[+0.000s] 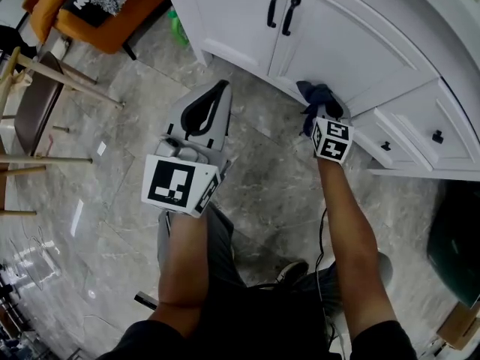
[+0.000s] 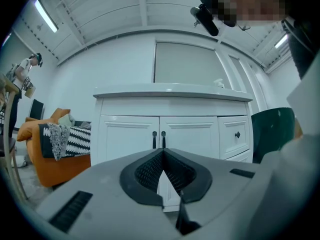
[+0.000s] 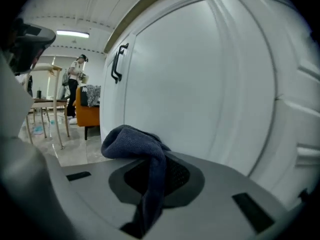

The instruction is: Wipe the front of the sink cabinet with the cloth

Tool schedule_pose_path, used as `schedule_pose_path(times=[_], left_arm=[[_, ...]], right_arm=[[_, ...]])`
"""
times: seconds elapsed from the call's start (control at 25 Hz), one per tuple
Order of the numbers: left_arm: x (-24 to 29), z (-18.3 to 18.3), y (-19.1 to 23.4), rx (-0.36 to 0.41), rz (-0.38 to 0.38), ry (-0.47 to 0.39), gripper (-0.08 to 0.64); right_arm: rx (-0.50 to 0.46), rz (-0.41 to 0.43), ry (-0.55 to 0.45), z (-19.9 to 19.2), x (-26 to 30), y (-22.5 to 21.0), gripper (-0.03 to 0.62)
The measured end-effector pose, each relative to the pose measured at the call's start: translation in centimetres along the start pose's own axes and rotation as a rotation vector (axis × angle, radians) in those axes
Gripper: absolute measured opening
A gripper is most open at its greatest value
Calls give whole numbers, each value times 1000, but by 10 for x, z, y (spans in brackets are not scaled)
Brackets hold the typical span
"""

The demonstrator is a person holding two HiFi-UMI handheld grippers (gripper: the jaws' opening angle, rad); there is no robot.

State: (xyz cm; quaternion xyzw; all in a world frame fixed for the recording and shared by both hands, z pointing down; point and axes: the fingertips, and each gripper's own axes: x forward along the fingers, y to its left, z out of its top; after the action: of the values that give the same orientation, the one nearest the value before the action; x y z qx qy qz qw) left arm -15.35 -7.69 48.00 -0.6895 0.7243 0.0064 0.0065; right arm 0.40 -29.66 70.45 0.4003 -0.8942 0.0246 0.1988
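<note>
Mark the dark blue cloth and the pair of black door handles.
dark blue cloth (image 3: 131, 139): right gripper view, bunched top fold.
pair of black door handles (image 1: 273, 7): head view, left handle's bar.

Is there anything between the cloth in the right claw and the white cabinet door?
Nothing visible does. The right claw holds the blue cloth right at the cabinet door, near its lower edge, with no object between them.

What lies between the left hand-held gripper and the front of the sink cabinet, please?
Only bare grey floor tiles, as the head view shows, between the left hand-held gripper and the sink cabinet; the cloth sits further right.
</note>
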Motion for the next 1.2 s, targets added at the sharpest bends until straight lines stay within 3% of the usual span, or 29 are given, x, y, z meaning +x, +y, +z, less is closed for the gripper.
schedule_pose_path(times=[0.08,0.16,0.32,0.44,0.68,0.84,1.04,1.2], left_arm=[[0,0,3,6,13,0,3],[-1,3,9,1,33,-13,3],[-12,21,25,-26,82,-74,3],[-17,30,32,-25,100,-73,3],[-21,54,35,-61,78,44,3],[-40,105,42,-98,37,104,3],[-77,177,93,-170,95,178,3],[-85,230,128,-147,91,249,3]], right_arm=[[28,-49,-57,18,-20,-19,28],[30,-61,-175,62,-47,-25,28],[-112,38,-458,178,-102,12,28],[-121,111,-524,226,-120,39,28],[-70,207,-426,274,-162,66,28],[-77,232,-355,325,-207,71,28],[-67,222,-243,405,-251,87,28],[-4,198,-184,454,-273,90,28]])
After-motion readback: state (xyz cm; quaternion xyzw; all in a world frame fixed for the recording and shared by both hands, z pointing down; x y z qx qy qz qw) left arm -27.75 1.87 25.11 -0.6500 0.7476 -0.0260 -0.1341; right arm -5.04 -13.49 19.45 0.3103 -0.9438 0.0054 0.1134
